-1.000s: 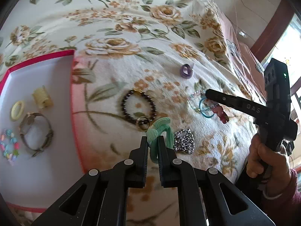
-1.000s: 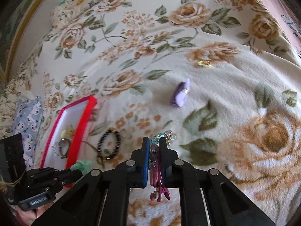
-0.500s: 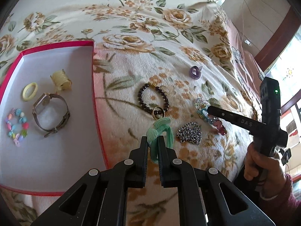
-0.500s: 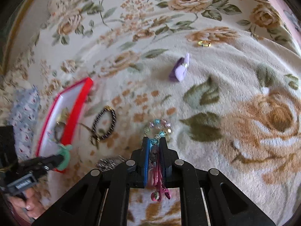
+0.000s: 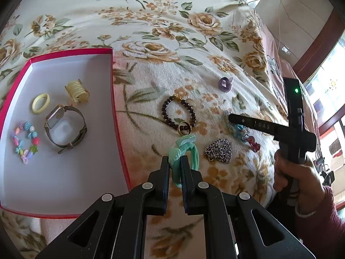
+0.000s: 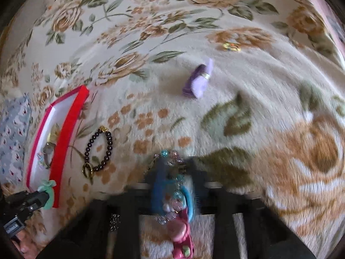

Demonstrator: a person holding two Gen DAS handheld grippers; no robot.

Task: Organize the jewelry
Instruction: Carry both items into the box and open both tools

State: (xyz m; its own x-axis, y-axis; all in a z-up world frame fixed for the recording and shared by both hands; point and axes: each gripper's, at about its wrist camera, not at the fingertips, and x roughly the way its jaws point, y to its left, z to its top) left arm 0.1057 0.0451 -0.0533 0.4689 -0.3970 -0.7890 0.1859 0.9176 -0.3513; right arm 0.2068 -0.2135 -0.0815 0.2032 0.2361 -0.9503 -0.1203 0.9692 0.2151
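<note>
white letters "das" on the side of the right claw (image 5: 231, 119)

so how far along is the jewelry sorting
Roughly halfway. Done: four pieces lie in the red box, including the watch and the bead bracelet. In hand: the left gripper clamps the green hair tie; the right gripper is on the blue charm piece. Left on the blanket: the dark bracelet, chain, purple tie.
</note>
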